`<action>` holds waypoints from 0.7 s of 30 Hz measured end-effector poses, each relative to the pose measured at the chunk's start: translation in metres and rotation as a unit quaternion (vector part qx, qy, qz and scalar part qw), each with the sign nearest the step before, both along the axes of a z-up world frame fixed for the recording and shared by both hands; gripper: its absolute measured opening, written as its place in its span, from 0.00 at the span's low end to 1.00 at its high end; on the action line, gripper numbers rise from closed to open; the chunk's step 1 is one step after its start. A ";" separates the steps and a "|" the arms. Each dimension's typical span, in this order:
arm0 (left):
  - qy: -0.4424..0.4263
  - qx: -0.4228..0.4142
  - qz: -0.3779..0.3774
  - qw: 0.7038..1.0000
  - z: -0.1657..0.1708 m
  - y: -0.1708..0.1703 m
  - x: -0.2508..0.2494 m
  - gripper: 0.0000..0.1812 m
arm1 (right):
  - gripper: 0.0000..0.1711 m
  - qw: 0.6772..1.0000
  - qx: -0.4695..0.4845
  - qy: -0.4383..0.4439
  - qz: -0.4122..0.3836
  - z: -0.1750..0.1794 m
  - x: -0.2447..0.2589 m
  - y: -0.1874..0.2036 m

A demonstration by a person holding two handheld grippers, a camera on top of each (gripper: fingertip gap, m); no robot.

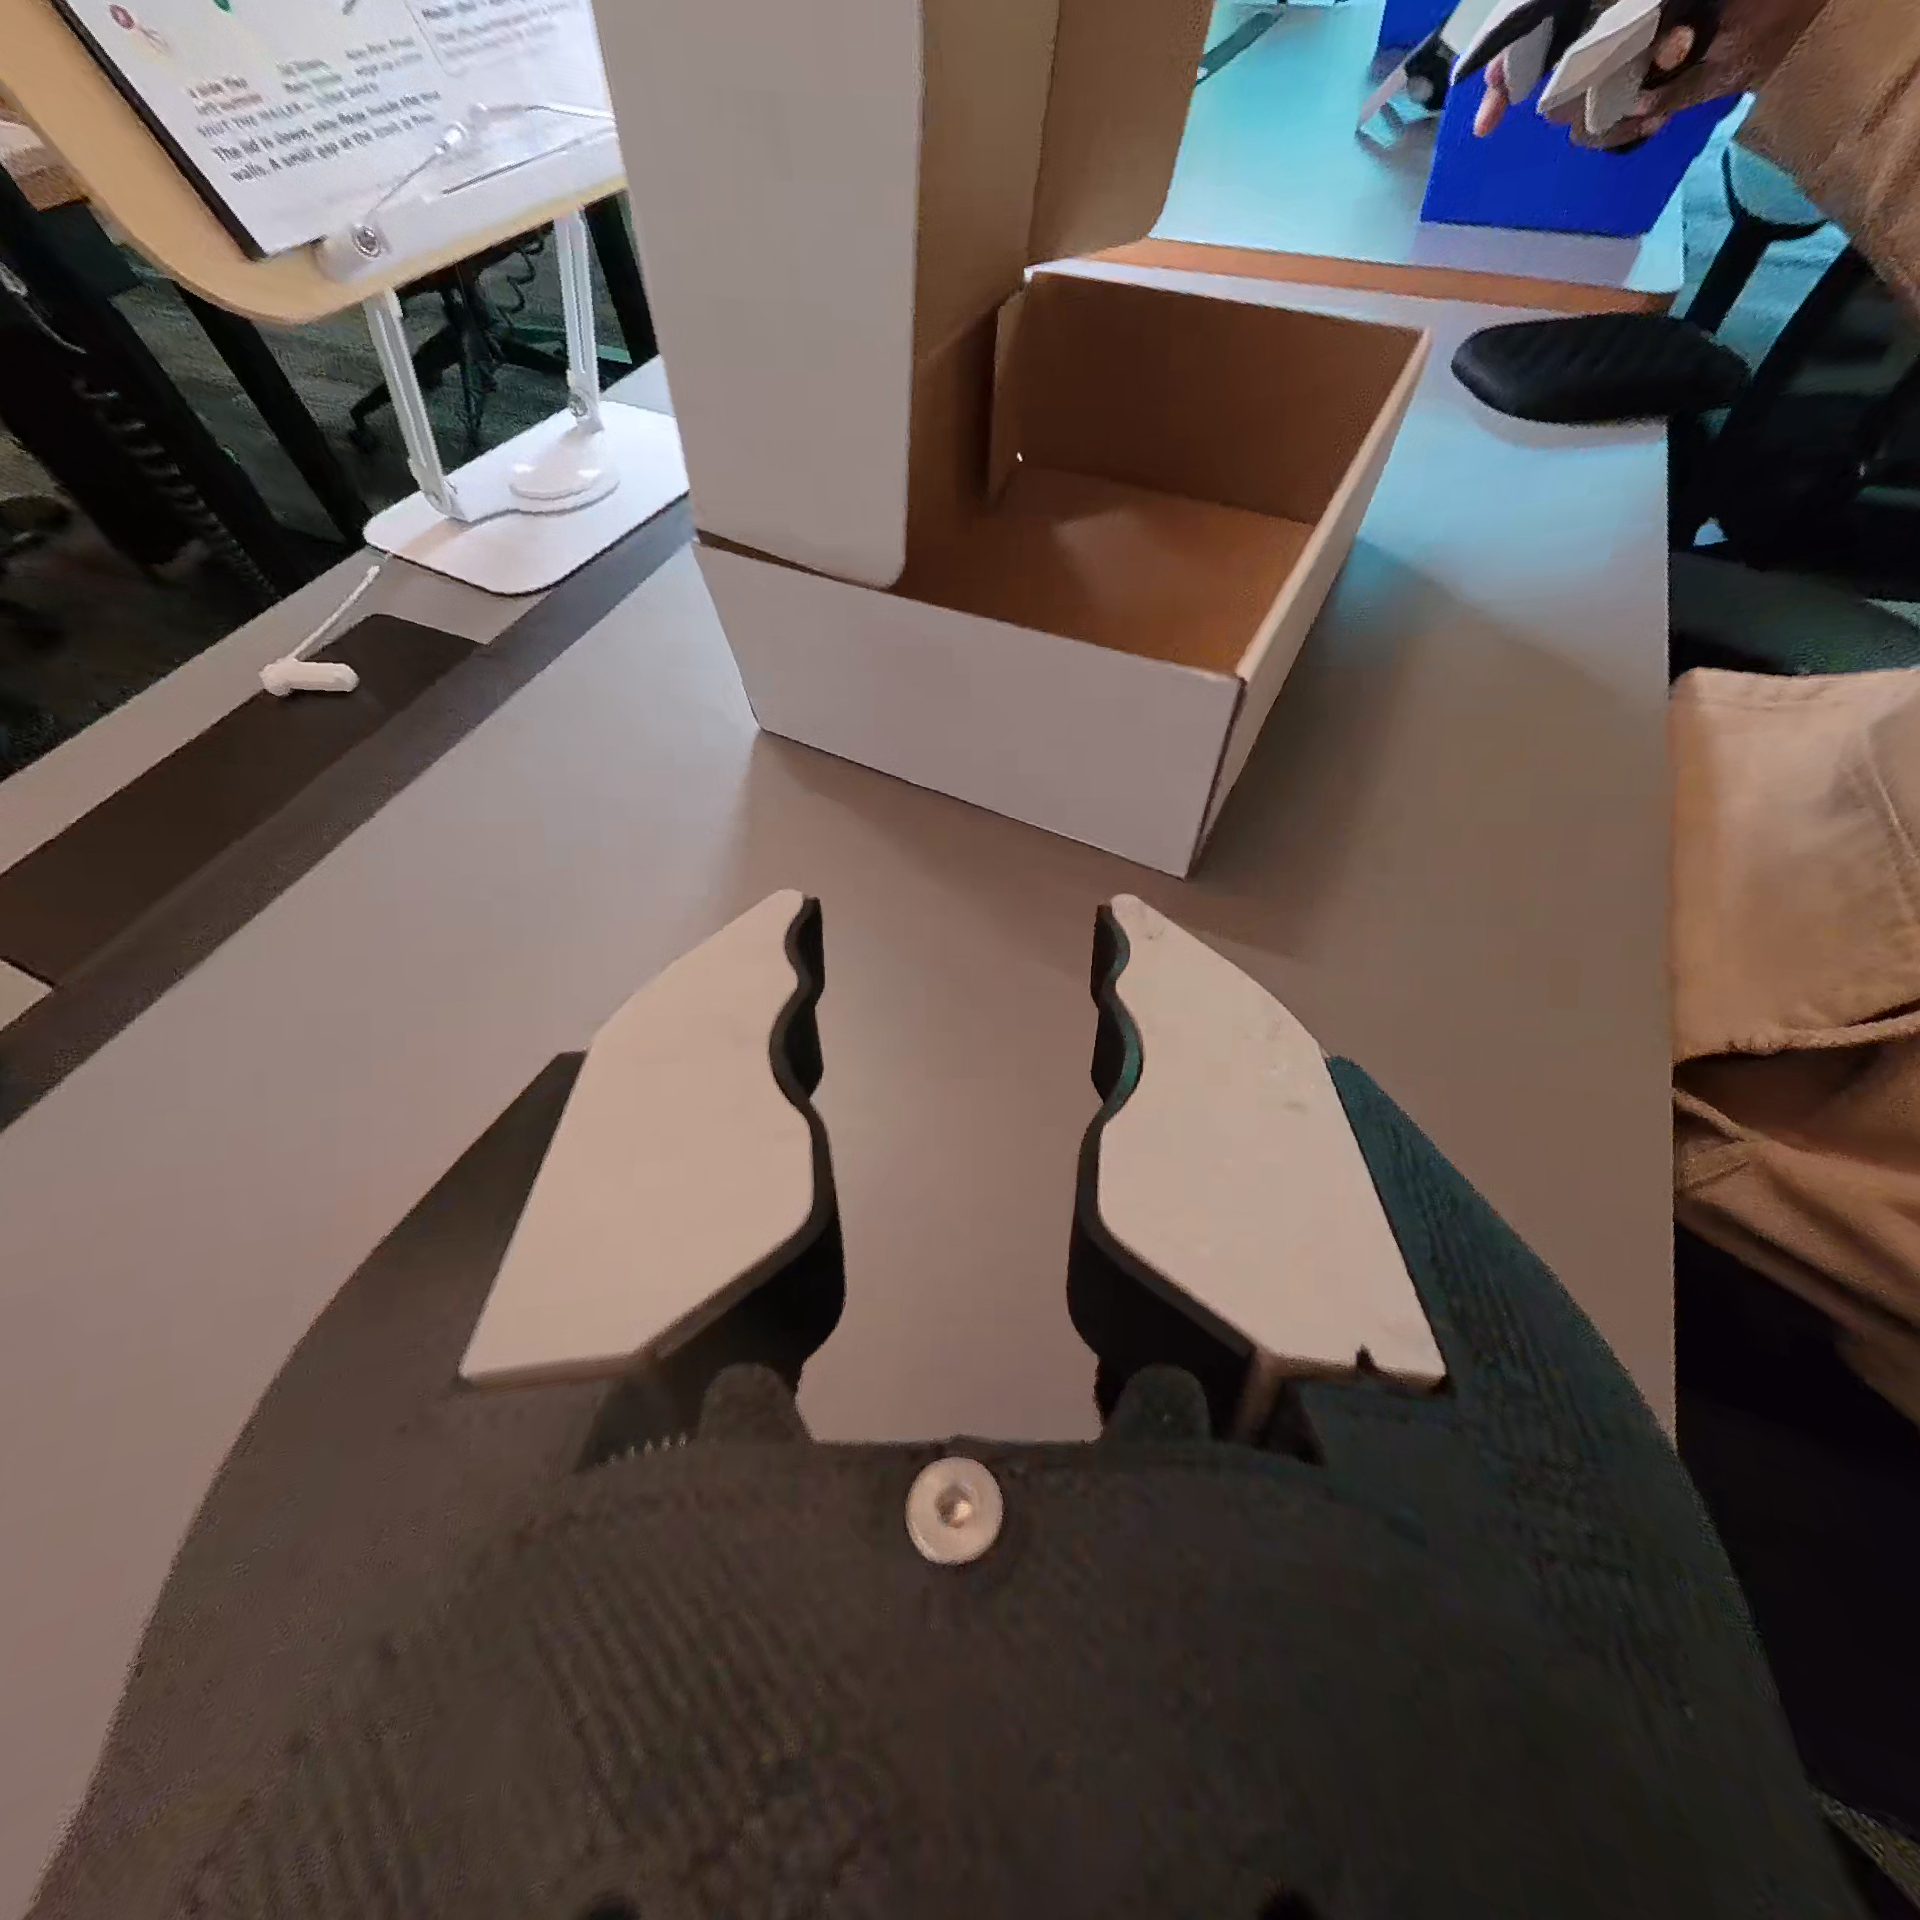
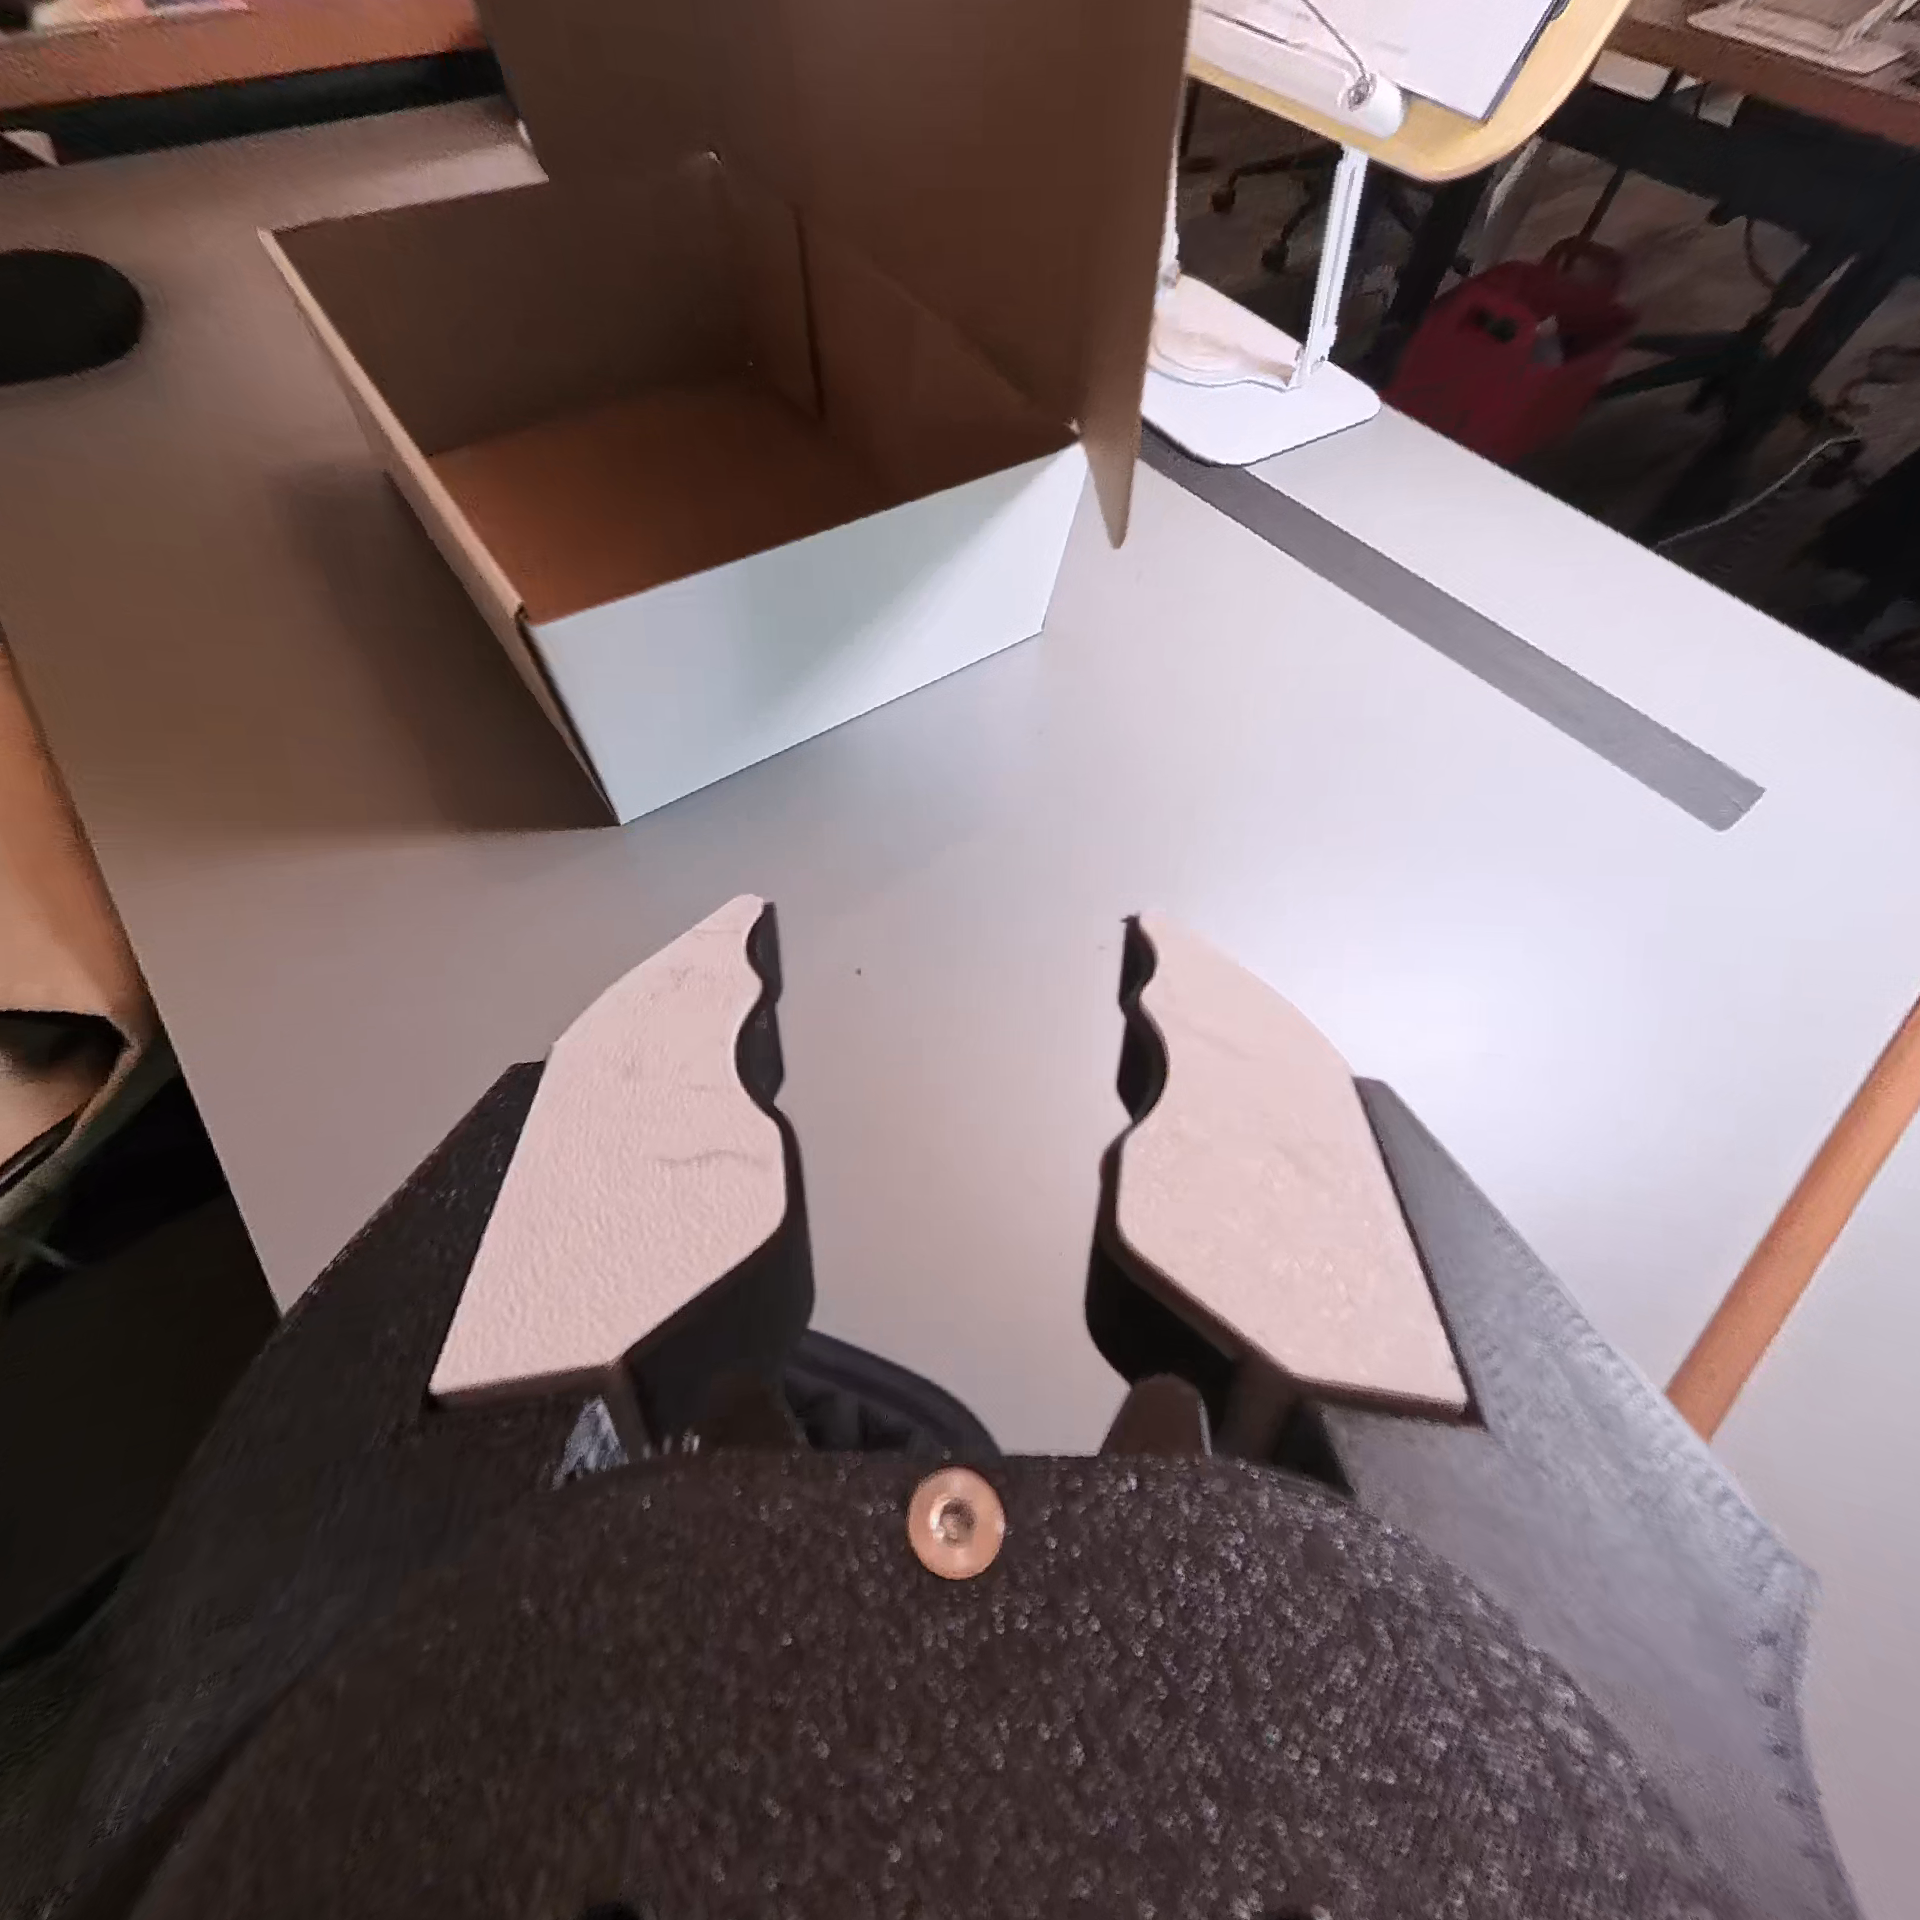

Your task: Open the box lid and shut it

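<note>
Left claw [image 1: 956, 925] hovering over desk [image 1: 520, 935], jaws spread, gripping nothing. Box [image 1: 997, 727] sitting ahead of claw, lid [image 1: 769, 270] standing upright, likely opened and awaiting closing. Right claw [image 2: 948, 925] also spread, empty, box [image 2: 790, 634] ahead-left. Lid top running out of frame.

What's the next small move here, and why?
Probably bring one gripper up to the raised lid to start tipping it down. The box already stands open and looks empty, with the lid upright at its back edge. Both the left gripper and the right gripper are open, hold nothing and sit short of the box over the table.
</note>
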State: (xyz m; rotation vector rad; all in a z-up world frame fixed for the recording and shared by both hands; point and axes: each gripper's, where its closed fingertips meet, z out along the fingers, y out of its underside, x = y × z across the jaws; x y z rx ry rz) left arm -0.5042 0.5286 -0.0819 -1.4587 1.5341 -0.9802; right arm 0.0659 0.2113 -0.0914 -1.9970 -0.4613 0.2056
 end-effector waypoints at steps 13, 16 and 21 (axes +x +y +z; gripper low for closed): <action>-0.017 -0.056 -0.051 0.997 0.042 0.036 0.046 0.30 | 0.49 0.999 -0.011 0.036 0.038 0.056 0.027 0.052; -0.017 -0.059 -0.045 0.997 0.042 0.043 0.052 0.30 | 0.50 0.999 -0.012 0.037 0.031 0.061 0.035 0.056; -0.020 -0.057 -0.042 0.997 0.042 0.045 0.059 0.30 | 0.50 0.999 -0.010 0.032 0.019 0.065 0.044 0.059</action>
